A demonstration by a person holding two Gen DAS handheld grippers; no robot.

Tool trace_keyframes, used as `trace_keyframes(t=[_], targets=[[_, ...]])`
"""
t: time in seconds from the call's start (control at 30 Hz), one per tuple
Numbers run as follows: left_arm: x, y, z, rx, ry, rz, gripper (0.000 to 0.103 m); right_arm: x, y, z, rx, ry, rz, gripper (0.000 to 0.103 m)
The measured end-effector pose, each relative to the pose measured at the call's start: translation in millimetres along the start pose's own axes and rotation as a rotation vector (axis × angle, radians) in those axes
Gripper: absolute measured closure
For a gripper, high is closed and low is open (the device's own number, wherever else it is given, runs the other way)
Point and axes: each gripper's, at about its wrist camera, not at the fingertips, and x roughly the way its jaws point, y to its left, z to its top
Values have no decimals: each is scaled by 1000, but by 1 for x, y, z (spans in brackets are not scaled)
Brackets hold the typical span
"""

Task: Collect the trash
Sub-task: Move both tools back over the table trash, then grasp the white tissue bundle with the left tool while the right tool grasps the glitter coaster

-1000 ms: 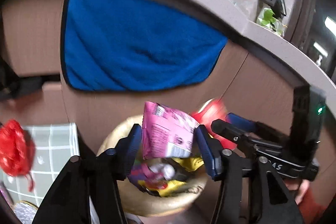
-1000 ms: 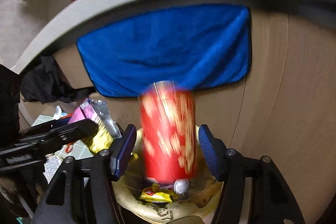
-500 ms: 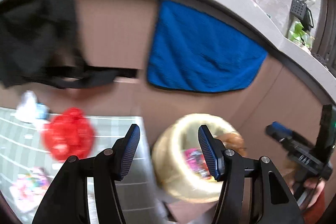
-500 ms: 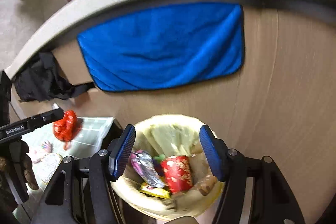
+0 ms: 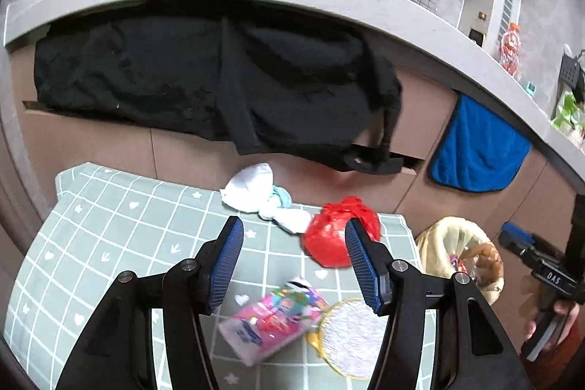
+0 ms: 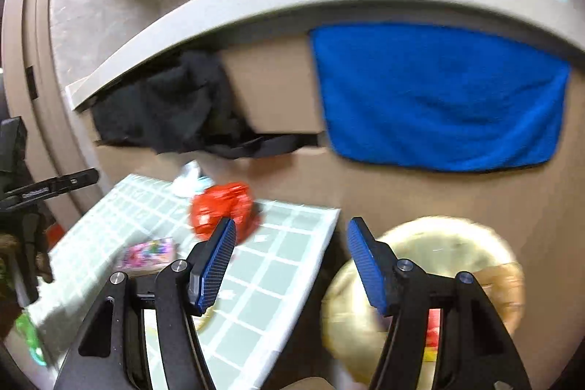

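Checked tablecloth point(image 5: 120, 236) holds red bag point(image 5: 338, 233), pink packet point(image 5: 272, 320) and white tissue point(image 5: 252, 189) — bin point(image 5: 453, 236) partly filled; left gripper point(image 5: 292, 265) and right gripper point(image 6: 289, 265) spread, empty.

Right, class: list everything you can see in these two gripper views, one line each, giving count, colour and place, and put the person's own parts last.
Tablecloth: one, pale green with white grid, covering the table.
Crumpled red bag: one, red, far right part of the table.
White wad: one, white and pale blue, far edge of the table.
Snack packet: one, pink, near side of the table.
Round pad: one, white with yellow rim, right of the packet.
Bin: one, lined in pale yellow, right of the table, with trash inside.
Blue towel: one, hanging from the counter.
Black cloth: one, draped from a drawer.
Left gripper: fingers open, empty.
Right gripper: fingers open, empty.
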Motion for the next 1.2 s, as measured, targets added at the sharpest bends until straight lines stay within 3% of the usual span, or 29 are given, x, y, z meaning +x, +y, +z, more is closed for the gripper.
trace_keyframes(t=[0.1, 0.2, 0.4, 0.57, 0.63, 0.67, 0.83, 1.03, 1.2], targets=[[33, 18, 3, -18, 18, -65, 36, 20, 14, -3, 23, 34, 35, 43], [80, 25, 8, -77, 73, -71, 36, 36, 26, -5, 16, 49, 19, 43], [180, 42, 2, -277, 209, -3, 36, 63, 30, -8, 47, 75, -21, 43], [214, 41, 2, -324, 240, 72, 36, 80, 23, -11, 56, 84, -40, 43], [218, 43, 6, -341, 251, 85, 41, 86, 22, -11, 54, 95, -41, 43], [220, 44, 6, -341, 262, 82, 53, 90, 22, -12, 57, 105, -37, 43], [196, 50, 4, -303, 256, 51, 59, 115, 27, -11, 92, 157, 37, 43], [108, 63, -7, -259, 195, 23, 59, 131, 44, -7, 113, 202, 124, 42], [41, 67, -18, -188, 136, 19, 59, 121, 79, -26, -40, 267, 140, 43]])
